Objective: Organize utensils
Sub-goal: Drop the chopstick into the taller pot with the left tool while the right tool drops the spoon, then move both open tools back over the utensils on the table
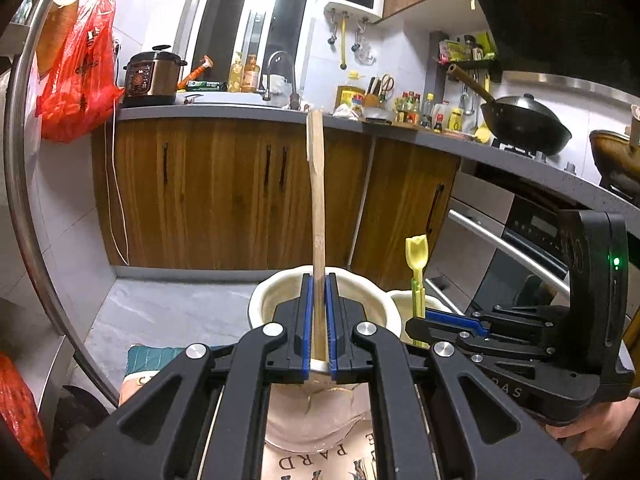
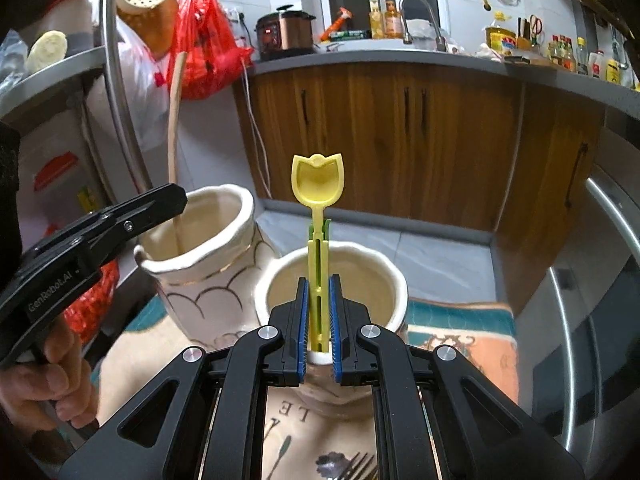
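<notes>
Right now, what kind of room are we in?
A home kitchen, almost certainly: a wok sits on the stove, a pressure cooker stands on the grey countertop near the sink faucet, and sauce bottles line the tiled wall.

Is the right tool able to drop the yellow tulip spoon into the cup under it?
Probably yes. The right tool is shut on the yellow tulip spoon, right above the open mouth of the cream cup. The cup looks empty, and the left tool is off over the other cup.
</notes>
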A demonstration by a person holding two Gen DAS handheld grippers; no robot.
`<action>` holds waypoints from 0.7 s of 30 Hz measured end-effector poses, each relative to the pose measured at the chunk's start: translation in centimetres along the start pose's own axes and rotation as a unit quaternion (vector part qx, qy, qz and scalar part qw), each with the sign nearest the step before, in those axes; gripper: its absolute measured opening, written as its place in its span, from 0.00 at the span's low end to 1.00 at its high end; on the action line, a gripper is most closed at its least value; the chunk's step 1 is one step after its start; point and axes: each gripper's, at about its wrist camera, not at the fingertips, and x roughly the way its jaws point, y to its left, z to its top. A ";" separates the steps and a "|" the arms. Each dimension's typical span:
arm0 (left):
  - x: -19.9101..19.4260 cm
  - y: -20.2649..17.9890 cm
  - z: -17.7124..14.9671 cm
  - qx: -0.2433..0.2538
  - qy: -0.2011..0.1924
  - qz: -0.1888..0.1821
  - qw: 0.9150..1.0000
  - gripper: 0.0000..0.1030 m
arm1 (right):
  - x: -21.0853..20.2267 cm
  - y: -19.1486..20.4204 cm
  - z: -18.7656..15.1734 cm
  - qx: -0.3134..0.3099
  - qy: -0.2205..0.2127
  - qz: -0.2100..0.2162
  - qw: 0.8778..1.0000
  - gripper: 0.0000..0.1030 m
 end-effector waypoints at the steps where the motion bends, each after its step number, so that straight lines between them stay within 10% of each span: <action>1: 0.0 0.0 0.0 0.002 0.002 0.002 1.000 0.06 | 0.0 0.0 0.0 0.000 0.003 0.002 1.000 0.10; 13: 0.2 -0.1 -0.1 0.011 0.027 0.013 0.999 0.09 | 0.0 -0.1 0.1 0.003 0.014 0.002 1.000 0.18; 21: -1.4 -0.1 -0.1 0.024 0.014 0.012 1.000 0.48 | -2.1 -1.0 -0.3 0.011 -0.008 0.011 1.000 0.27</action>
